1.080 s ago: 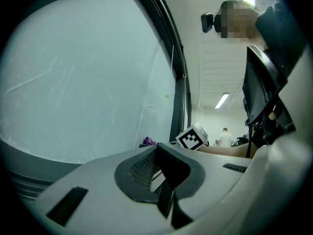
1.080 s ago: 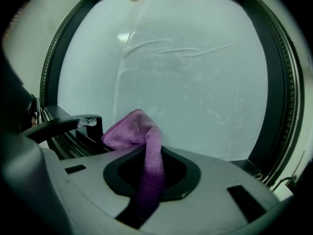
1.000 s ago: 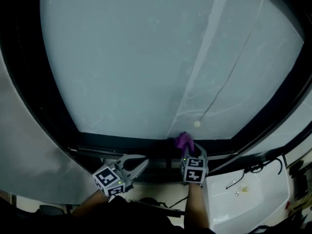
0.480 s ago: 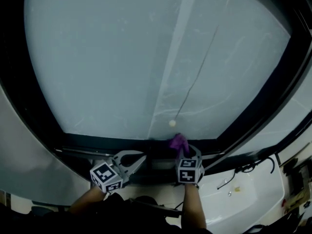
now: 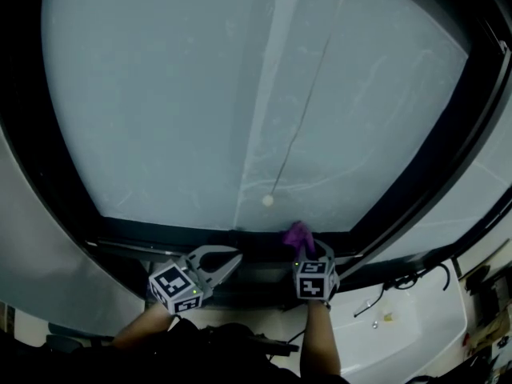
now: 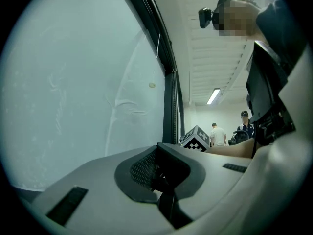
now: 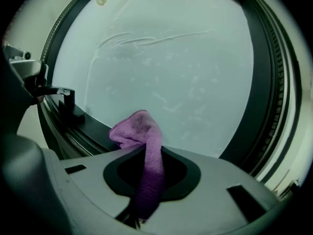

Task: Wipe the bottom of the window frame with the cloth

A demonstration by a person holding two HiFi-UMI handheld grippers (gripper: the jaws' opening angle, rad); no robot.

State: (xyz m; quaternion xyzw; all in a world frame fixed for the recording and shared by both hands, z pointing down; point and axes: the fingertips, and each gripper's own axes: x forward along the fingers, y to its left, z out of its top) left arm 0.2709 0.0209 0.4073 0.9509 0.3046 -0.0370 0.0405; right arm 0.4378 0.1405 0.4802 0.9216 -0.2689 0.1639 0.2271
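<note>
Down at the foot of the window, the cloth (image 7: 141,131) is a soft purple wad pinched in the right gripper (image 5: 309,254). The jaws are closed on a narrow strip of it, and the bunched head sticks out past the tips. That head sits over the dark bottom rail of the window frame (image 5: 200,237), right where the rail meets the glass (image 5: 176,94). Whether it presses on the rail or only hovers above it, I cannot tell. The left gripper (image 5: 227,261) hangs off to the side, just below the rail, jaws together with nothing in them.

The cloth looks light, limp and fuzzy, so I'd expect it to fold and drag rather than push. Held by a thin tail as it is, the loose head will likely flop or roll over in a stroke. A hold nearer the bunch, leaving only a short pad sticking out, would press more firmly along the rail. It is not fragile, and the nap should keep it from slipping out of the jaws.
</note>
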